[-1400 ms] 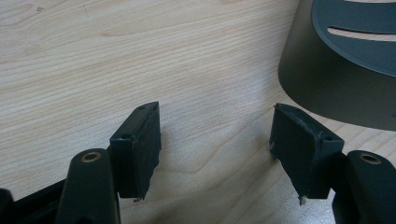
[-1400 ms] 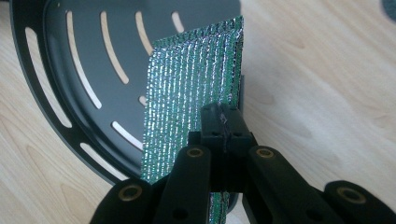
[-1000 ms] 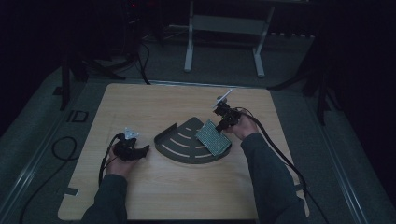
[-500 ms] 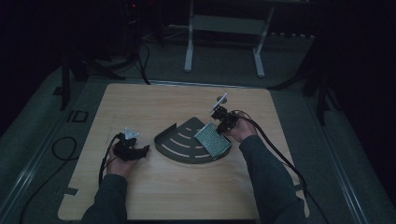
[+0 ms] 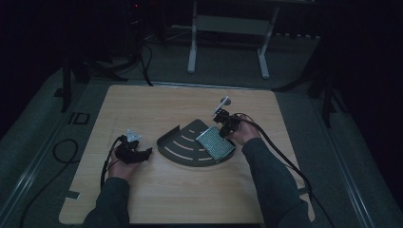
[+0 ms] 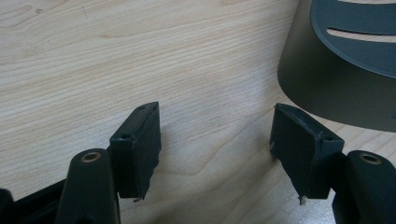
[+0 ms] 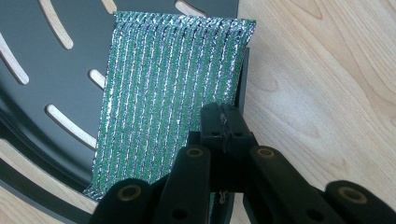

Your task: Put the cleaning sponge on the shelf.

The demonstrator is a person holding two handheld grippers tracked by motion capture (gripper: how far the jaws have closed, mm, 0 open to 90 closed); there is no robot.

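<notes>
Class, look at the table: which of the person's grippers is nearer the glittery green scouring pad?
Right. The right gripper is shut on the scouring pad; the left gripper rests apart, beyond the slotted tray.

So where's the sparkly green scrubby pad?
In the high view, the glittery green scouring pad lies on the right part of the dark slotted fan-shaped tray, beside the right gripper.

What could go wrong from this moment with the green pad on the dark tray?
The right gripper pinches only the edge of the sparkly green pad, so the pad may slip free or fold. It lies at the slotted tray's straight side and could slide off onto the table.
</notes>
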